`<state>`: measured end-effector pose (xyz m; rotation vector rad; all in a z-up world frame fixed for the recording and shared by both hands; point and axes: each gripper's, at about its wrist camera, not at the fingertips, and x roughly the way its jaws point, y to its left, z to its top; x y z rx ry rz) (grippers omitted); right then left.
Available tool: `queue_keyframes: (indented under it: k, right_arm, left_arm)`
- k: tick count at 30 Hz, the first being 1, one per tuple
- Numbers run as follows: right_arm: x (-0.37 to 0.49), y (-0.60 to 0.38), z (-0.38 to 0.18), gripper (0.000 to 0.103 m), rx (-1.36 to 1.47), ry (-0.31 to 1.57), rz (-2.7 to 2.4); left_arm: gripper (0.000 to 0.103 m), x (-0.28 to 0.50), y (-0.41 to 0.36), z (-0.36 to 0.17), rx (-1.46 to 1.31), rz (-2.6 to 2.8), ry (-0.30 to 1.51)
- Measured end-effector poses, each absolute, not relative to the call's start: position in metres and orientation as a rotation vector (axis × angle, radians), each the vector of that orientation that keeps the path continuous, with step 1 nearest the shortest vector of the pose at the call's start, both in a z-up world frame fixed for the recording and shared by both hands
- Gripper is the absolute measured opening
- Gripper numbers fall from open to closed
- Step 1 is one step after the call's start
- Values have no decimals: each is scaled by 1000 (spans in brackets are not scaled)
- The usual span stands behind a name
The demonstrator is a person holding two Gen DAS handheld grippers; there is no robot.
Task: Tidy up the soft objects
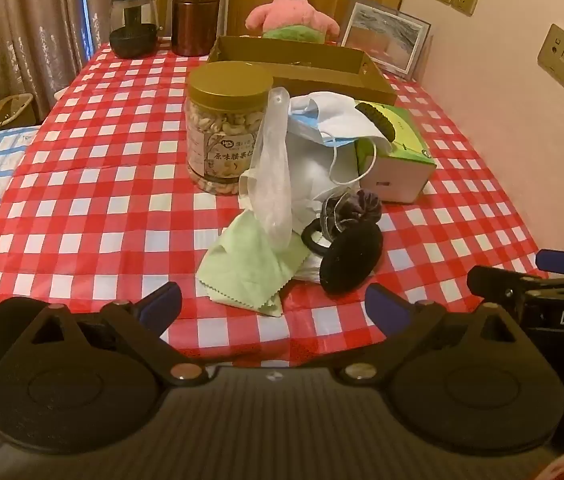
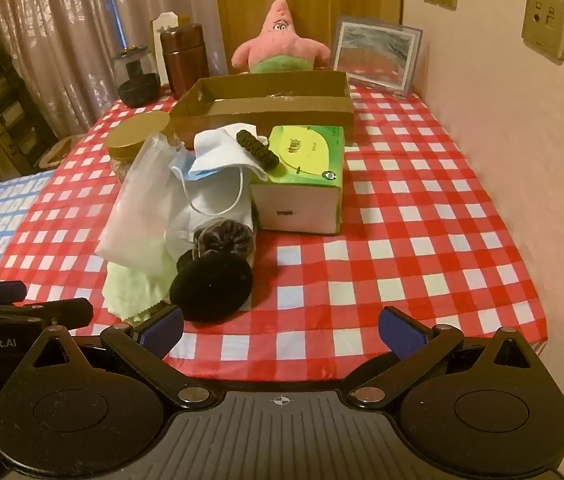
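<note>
Nearest the cameras, the left gripper (image 1: 273, 300) and the right gripper (image 2: 279, 330) are held low over the near edge of the bench (image 2: 422, 240), each with its fingers spread wide and nothing gripped between them. Just beyond them a heap of soft things is seen on the checked cloth: a black round pad (image 1: 352, 260) lies at the front, touching a black hair tie (image 1: 316, 236), with a pale green cloth (image 1: 249, 264) beside it on the left. Behind these a dark scrunchie (image 1: 352, 204) is found, then a clear plastic bag (image 1: 273, 168) standing up against white face masks (image 1: 334, 120), which are draped partly over a green tissue box (image 2: 306, 168). A dark braided band (image 2: 255, 146) rests on top of that box. A jar of nuts (image 1: 223, 128) stands to the left of the heap. Farther back an open cardboard box (image 2: 265, 100) is set, looking nearly empty, and a pink plush toy (image 2: 279, 40) sits behind it. The sorting is judged barely begun: every soft piece is yet to be lifted and put away, presumably into the cardboard box
</note>
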<state>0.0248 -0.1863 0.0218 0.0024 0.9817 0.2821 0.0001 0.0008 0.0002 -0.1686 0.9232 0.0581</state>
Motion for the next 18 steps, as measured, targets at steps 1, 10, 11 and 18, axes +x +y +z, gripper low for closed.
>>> queue_keyframes:
  k: [1, 10, 11, 18]
  right_arm:
    - [25, -186, 22, 103, 4, 981, 283]
    - [24, -185, 22, 103, 0, 978, 282]
    - [24, -185, 22, 103, 0, 978, 281]
    - [27, -187, 22, 103, 1, 978, 283]
  left_arm:
    - [97, 0, 1, 0, -167, 60, 922]
    - [97, 0, 1, 2, -154, 63, 910]
    - [97, 0, 1, 2, -153, 64, 908]
    - [97, 0, 0, 2, -151, 64, 909]
